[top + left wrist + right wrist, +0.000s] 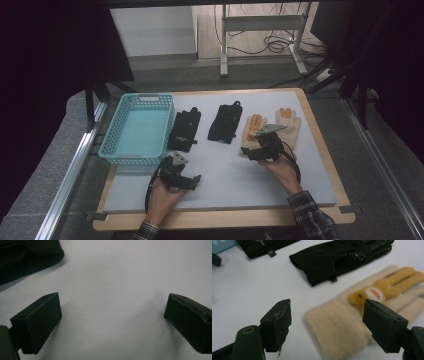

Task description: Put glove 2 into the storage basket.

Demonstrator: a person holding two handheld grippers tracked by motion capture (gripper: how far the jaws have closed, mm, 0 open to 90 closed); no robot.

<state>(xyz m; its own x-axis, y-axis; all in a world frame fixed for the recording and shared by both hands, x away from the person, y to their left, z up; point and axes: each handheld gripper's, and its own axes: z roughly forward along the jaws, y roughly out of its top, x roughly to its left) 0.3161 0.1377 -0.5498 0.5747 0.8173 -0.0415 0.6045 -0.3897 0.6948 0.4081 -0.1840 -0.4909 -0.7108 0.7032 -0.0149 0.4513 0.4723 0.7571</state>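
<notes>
Two black gloves (184,129) (225,122) and two cream gloves with orange fingers (252,129) (289,122) lie in a row on the white mat (225,182). My right gripper (248,151) hovers at the cuff of the nearer cream glove (337,325). Its jaws stand open on either side of the cuff without pressing on it, as the right gripper view (327,315) shows. My left gripper (192,181) rests low over bare mat at the front left, open and holding nothing (112,312). A black glove's edge (25,257) lies beyond it.
A teal plastic basket (111,137) stands at the left of the mat, and nothing shows inside it. The mat lies on a wooden board (225,218). Grey floor and metal rails surround the table. In the right gripper view, both black gloves (337,257) (259,246) lie farther back.
</notes>
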